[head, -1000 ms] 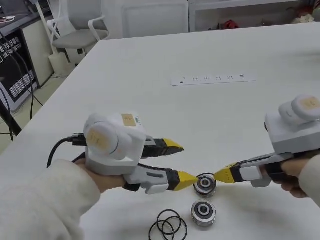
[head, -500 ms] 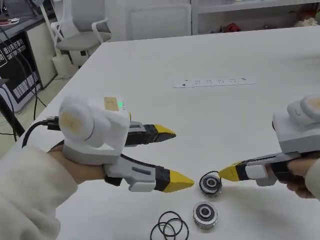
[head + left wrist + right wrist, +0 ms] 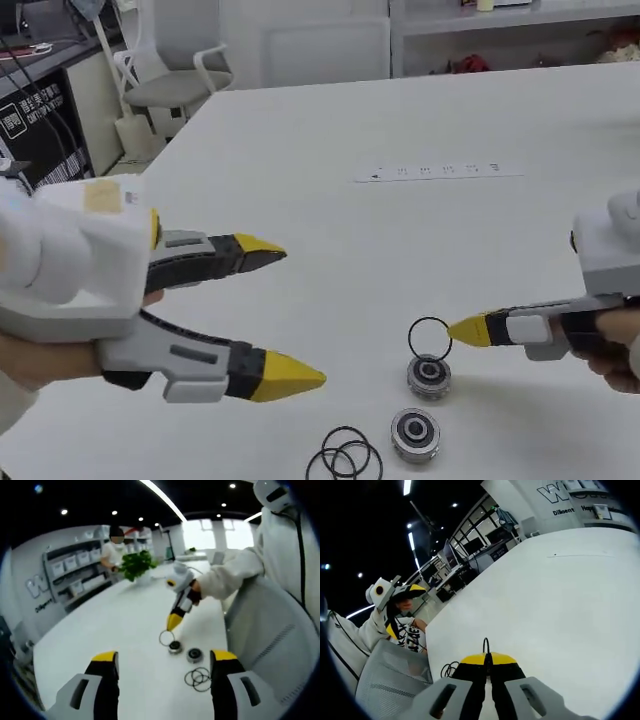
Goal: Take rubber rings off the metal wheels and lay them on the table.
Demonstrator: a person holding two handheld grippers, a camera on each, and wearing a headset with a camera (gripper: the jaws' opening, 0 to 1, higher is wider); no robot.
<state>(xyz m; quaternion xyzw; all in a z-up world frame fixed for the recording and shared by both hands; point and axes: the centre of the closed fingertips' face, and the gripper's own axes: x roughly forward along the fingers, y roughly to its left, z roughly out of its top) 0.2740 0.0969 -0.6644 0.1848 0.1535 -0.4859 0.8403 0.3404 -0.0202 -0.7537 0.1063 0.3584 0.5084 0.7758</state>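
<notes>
Right gripper (image 3: pixel 462 330) clenched on a rubber ring (image 3: pixel 430 338), held upright just above one wheel (image 3: pixel 429 376). Left gripper (image 3: pixel 292 315) spread wide, empty. Loose rings (image 3: pixel 345 455) lie on surface (image 3: pixel 330 200).

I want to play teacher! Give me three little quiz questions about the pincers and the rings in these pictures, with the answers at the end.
1. What does the right gripper pinch? A) a black rubber ring B) a wheel C) a cable
2. True or false: the left gripper is shut on a wheel.
3. How many metal wheels stand on the table?
Key: 1 A. 2 False: its jaws are wide open and hold nothing. 3 Two: one just below the held ring, the other nearer the person, beside the loose rings.
</notes>
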